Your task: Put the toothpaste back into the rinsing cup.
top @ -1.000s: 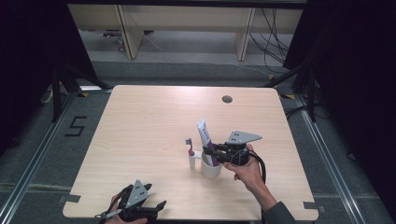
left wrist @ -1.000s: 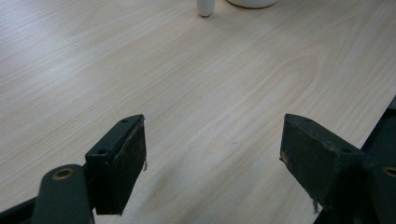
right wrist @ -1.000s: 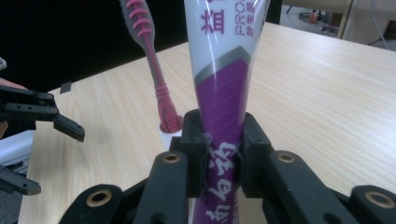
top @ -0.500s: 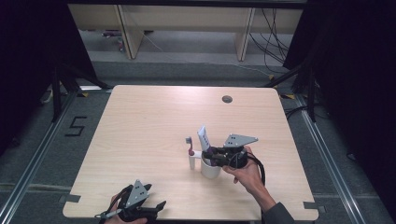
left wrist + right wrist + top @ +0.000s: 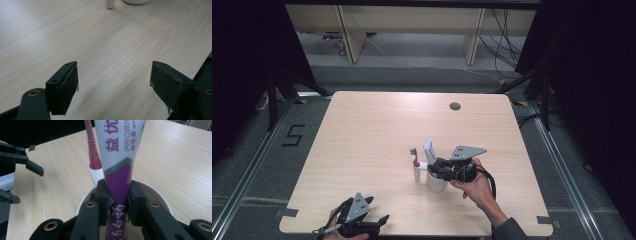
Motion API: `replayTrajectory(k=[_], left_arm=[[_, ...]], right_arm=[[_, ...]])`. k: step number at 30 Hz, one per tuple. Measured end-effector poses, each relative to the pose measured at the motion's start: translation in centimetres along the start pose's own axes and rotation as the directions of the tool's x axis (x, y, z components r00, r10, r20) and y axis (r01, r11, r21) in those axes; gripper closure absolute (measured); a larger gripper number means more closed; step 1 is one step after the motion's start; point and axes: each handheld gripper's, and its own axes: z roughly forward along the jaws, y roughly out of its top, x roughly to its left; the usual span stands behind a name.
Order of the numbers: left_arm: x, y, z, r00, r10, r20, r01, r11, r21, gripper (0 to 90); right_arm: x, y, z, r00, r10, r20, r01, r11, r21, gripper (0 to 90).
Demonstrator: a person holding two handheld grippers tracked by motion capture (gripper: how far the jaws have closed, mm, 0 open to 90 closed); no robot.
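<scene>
Toothpaste tube (image 5: 119,157) was the thing in hand: the right claw (image 5: 117,201) was clamped on its purple lower part, jaws pressing in from both sides, right at the mouth of the white cup (image 5: 160,197). In the high view the tube (image 5: 429,150) leaned up and away toward eleven o'clock from the cup (image 5: 436,182), which stood on the table (image 5: 372,125) a little right of centre and toward the near edge.

Judging by the look, that tube was light and soft, a plastic skin that would dent under the pads and could squirt or slide if squeezed hard; the thicker purple end seemed the sensible hold, and that was where the claw had it. The cup looked light too, so a sideways nudge could have tipped it.

At about eleven o'clock beyond the tube in the right gripper view stood a pink toothbrush (image 5: 92,150) in its own small white holder (image 5: 96,176), just beside the cup.

Down at seven o'clock on the table, near its front edge, the left claw (image 5: 384,218) sat spread wide with nothing between its jaws, over bare wood.
</scene>
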Motion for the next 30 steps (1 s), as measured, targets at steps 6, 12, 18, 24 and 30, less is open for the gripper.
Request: replayTrajectory(k=[6, 12, 18, 24, 30], left_arm=[[0.2, 0.0, -0.1, 0.9995, 0.029, -0.009, -0.029, 0.9996, 0.009, 22.3], [0.0, 0.0, -0.1, 0.9999, 0.012, -0.005, -0.012, 0.9999, 0.008, 22.3], [0.0, 0.0, -0.1, 1.0000, 0.009, 0.002, -0.009, 0.9999, 0.005, 22.3], [-0.1, -0.1, -0.1, 1.0000, 0.003, 0.004, -0.003, 1.0000, -0.003, 22.3], [0.0, 0.0, -0.3, 0.9997, 0.025, -0.006, -0.025, 0.9996, 0.011, 22.3]], right_arm=[[0.2, 0.0, 0.0, 0.9995, 0.029, -0.010, -0.029, 1.000, 0.007, 73.9], [0.1, -0.1, -0.2, 0.9985, 0.055, 0.004, -0.055, 0.998, -0.010, 72.4], [0.1, -0.1, -0.3, 0.9990, 0.043, 0.006, -0.043, 0.999, -0.011, 71.5], [0.1, -0.1, -0.7, 0.9988, 0.048, 0.011, -0.048, 0.999, -0.026, 68.0], [0.1, -0.1, -1.1, 0.9976, 0.067, 0.018, -0.066, 0.996, -0.052, 63.8]])
